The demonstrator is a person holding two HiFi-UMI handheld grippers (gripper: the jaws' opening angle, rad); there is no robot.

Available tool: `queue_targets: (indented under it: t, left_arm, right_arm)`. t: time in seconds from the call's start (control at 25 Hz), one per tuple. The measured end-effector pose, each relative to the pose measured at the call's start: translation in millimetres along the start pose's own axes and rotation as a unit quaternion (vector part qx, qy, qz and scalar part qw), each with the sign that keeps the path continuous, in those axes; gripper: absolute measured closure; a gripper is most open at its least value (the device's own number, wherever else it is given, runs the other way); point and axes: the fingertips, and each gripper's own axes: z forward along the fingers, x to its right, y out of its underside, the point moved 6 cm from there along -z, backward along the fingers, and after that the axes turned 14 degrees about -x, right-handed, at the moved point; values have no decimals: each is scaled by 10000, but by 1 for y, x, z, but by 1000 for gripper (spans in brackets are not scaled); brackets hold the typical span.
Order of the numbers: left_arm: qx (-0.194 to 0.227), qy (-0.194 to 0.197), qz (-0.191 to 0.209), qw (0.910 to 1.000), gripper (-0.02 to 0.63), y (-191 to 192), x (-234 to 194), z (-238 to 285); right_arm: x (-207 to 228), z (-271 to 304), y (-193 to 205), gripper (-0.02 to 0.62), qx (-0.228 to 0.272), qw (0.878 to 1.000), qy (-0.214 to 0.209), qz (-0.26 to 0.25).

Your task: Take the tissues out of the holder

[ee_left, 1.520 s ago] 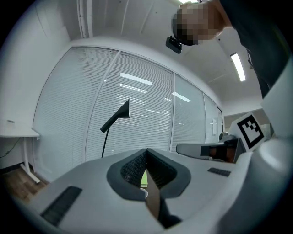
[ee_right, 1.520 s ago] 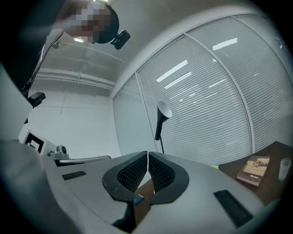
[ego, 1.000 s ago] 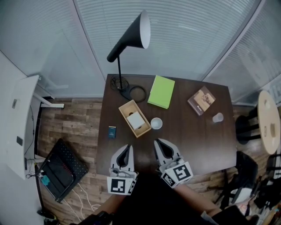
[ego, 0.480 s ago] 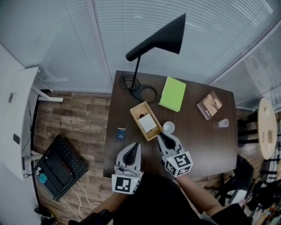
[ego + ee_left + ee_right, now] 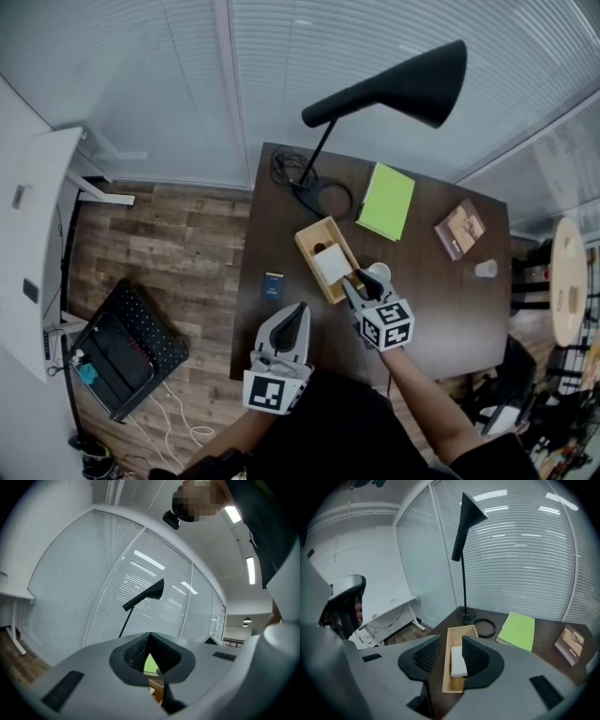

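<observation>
A shallow wooden holder (image 5: 314, 242) lies aslant at the middle of the dark table (image 5: 441, 309), with a white pack of tissues (image 5: 333, 265) in its near half. My right gripper (image 5: 360, 284) hovers at the holder's near end. Its jaws are opening and stand apart, with nothing pressed between them. In the right gripper view the holder (image 5: 453, 637) and the tissues (image 5: 458, 662) show through the gap of the right gripper (image 5: 451, 642). My left gripper (image 5: 298, 311) hangs over the table's front edge, its tips together. In its own view the left gripper (image 5: 150, 635) is shut and empty.
A black desk lamp (image 5: 394, 82) leans over the table's far side, its cable coiled (image 5: 334, 199) by the base. A green notebook (image 5: 386, 201), a book (image 5: 461, 228), a white cup (image 5: 379, 273), a clear glass (image 5: 485, 269) and a small blue item (image 5: 273, 285) lie around.
My right gripper has moved forward from the table's front to the holder's near end, and its jaws have parted. The left gripper has stayed near the front edge.
</observation>
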Motion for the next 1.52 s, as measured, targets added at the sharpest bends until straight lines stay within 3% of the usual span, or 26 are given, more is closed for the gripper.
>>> queue_targets:
  t: [0.28,0.4,0.6,0.8,1.08,1.28,1.52]
  left_arm:
    - [-89,-30,-326,9994,611,9,-17,-6]
    - [11,-9,-533,9986,611,6,-20,-9]
    - [-136,-82,-507,9986,610,8,-31,-11]
    - [-76,83,-790,9968,611,4,-33,-10]
    - [-203,235,-522,9982,611,-1,-26,-10]
    - [-238,219,-524,9981,611,-2,-29,-8]
    - [-175,250,-544,9981,611,-6,-28,-5]
  right_arm:
    - [10,44,8,418,-730,9973,-47,-96]
    - [13,55,14,359,-1024,9946,-140,-64]
    - [19,74,16,353,-1348,9908,-35,-130]
    - [26,91,22,330,-1813,9828,107,-341]
    - [35,113,31,298,-2418,9693,137,-419]
    - [38,123,34,281,-2574,9657,114,-318]
    - [35,129,29,276,-2892,9551,211,-612]
